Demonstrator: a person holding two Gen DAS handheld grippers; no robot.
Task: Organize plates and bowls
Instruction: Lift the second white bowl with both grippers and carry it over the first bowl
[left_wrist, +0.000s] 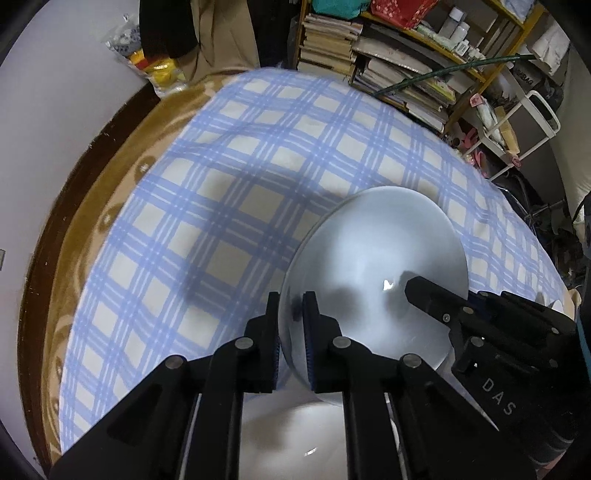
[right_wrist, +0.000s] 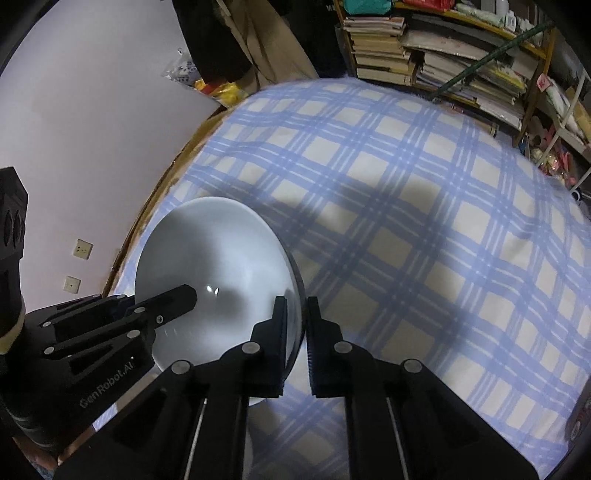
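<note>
White and glossy, the bowl (left_wrist: 373, 266) hangs tilted above the blue-and-cream checked cloth (left_wrist: 229, 192), gripped on two opposite sides of its rim. The left claw (left_wrist: 290, 317) pinches the bowl's left edge, one finger inside the rim and one outside, pressed close on the thin wall. The right claw (right_wrist: 295, 321) pinches the opposite edge in the same way, its two fingers nearly together with the rim between them. Each wrist view shows the other claw reaching over the bowl's inner face. A second white dish (left_wrist: 295, 435) lies below the left claw, partly hidden by the fingers; whether it is a plate or a bowl I cannot tell. Beyond the cloth stands a shelf (left_wrist: 406, 66) crammed with stacked books and papers, and a pale wall (right_wrist: 92, 129) rises on the left.
</note>
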